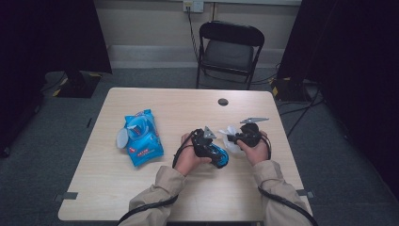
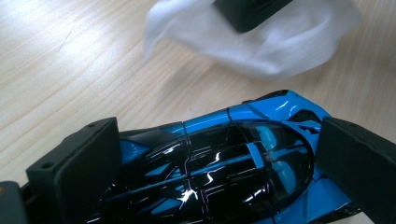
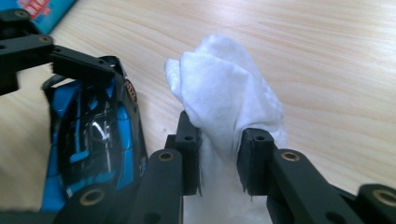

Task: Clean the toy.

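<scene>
A glossy blue and black toy car [image 2: 219, 158] lies on the wooden table, and my left gripper [image 2: 219, 163] is shut on its two sides. In the high view the car [image 1: 219, 155] sits under the left gripper [image 1: 205, 141] near the table's middle. My right gripper [image 3: 218, 149] is shut on a bunched white wipe [image 3: 229, 100], which stands up between its pads. The wipe [image 1: 231, 134] hangs just right of the car, apart from it. In the left gripper view the wipe [image 2: 261, 42] is blurred beyond the car's nose.
A blue pack of wipes [image 1: 141, 137] with its white lid flipped open lies on the left half of the table [image 1: 141, 197]. A dark round hole [image 1: 223, 101] is near the far edge. A black folding chair [image 1: 229, 49] stands behind the table.
</scene>
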Motion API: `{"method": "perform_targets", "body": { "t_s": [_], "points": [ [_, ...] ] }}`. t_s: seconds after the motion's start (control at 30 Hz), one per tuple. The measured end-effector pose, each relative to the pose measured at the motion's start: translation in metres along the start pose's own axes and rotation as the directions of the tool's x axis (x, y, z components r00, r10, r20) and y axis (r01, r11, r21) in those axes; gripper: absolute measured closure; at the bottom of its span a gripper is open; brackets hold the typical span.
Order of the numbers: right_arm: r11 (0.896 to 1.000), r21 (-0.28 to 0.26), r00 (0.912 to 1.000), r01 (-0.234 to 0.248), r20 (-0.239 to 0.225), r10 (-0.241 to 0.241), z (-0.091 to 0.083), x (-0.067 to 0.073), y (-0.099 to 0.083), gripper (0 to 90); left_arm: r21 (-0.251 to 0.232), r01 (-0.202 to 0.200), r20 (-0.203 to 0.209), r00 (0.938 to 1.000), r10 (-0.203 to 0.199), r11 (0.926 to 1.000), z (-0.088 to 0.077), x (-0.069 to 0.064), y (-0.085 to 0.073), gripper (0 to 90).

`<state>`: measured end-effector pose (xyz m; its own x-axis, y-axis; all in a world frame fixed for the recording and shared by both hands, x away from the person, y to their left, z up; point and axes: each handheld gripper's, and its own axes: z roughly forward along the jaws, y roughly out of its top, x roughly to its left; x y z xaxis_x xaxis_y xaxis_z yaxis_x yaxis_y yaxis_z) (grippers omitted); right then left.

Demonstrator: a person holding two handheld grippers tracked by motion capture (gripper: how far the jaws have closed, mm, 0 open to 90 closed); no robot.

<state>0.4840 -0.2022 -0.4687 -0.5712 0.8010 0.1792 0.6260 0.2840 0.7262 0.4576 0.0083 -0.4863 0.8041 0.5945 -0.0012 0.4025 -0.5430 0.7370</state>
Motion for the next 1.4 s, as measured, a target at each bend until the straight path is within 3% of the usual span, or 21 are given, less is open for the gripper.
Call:
{"method": "perform_targets", "body": {
  "t_s": [0.1, 0.17, 0.23, 0.37, 0.5, 0.67, 0.87, 1.0, 1.1, 1.17, 1.2, 1.4],
  "points": [
    [1.0, 0.004, 1.0, 0.008, -0.005, -0.008, 0.012, 0.005, 0.003, 71.2, 0.003, 0.0, 0.0, 1.0, 0.0, 1.0, 0.0, 0.0, 0.0, 0.1],
    [1.0, 0.002, 0.9998, 0.01, -0.018, -0.01, 0.019, 0.008, 0.005, 65.1, 0.005, 0.0, 0.0, 1.0, 0.0, 1.0, 0.0, 0.0, 0.001, 0.1],
    [1.0, 0.009, 0.9997, 0.022, 0.01, -0.022, 0.024, 0.011, 0.006, 55.3, 0.007, 0.0, 0.0, 1.0, 0.0, 1.0, 0.0, 0.0, 0.001, 0.1],
    [0.999, 0.017, 0.9991, 0.033, 0.027, -0.033, 0.023, 0.012, 0.007, 44.6, 0.005, 0.0, 0.0, 1.0, 0.0, 1.0, 0.0, 0.0, 0.001, 0.1],
    [0.999, 0.01, 0.9988, 0.039, 0.029, -0.039, 0.015, 0.009, 0.006, 43.9, 0.008, 0.0, 0.001, 1.0, 0.0, 1.0, 0.0, 0.0, 0.001, 0.1],
    [0.999, 0.004, 0.999, 0.039, 0.02, -0.039, 0.011, 0.006, 0.004, 49.5, 0.001, 0.003, 0.002, 1.0, -0.003, 1.0, 0.0, 0.001, 0.0, 0.1],
    [0.998, 0.043, 0.9987, 0.051, 0.005, -0.051, 0.028, 0.01, -0.001, 53.9, -0.004, -0.01, 0.013, 0.9999, 0.01, 0.9999, -0.001, 0.003, -0.001, 0.1],
    [0.996, 0.065, 0.9978, 0.061, 0.024, -0.062, 0.037, 0.011, -0.002, 70.2, -0.012, -0.012, 0.022, 0.9997, 0.012, 0.9999, -0.003, 0.006, -0.003, 1.3],
    [0.998, 0.066, 0.9994, 0.025, 0.021, -0.027, 0.037, 0.008, 0.002, 80.2, -0.033, 0.015, 0.026, 0.9996, -0.014, 0.9994, -0.006, 0.009, -0.003, 5.0],
    [0.999, 0.048, 0.9994, 0.02, 0.027, -0.021, 0.038, 0.009, 0.007, 81.3, -0.054, 0.029, 0.049, 0.9985, -0.027, 0.9981, -0.009, 0.012, -0.003, 16.5],
    [0.999, 0.04, 0.9997, 0.01, 0.021, -0.011, 0.039, 0.009, 0.009, 81.3, -0.047, 0.034, 0.041, 0.9986, -0.032, 0.9983, -0.01, 0.013, -0.003, 19.5],
    [1.0, 0.022, 0.9998, 0.014, -0.012, -0.013, 0.053, 0.019, 0.019, 81.1, -0.012, 0.066, 0.011, 0.9978, -0.066, 0.9977, -0.017, 0.016, -0.004, 16.9]
  ]
}}
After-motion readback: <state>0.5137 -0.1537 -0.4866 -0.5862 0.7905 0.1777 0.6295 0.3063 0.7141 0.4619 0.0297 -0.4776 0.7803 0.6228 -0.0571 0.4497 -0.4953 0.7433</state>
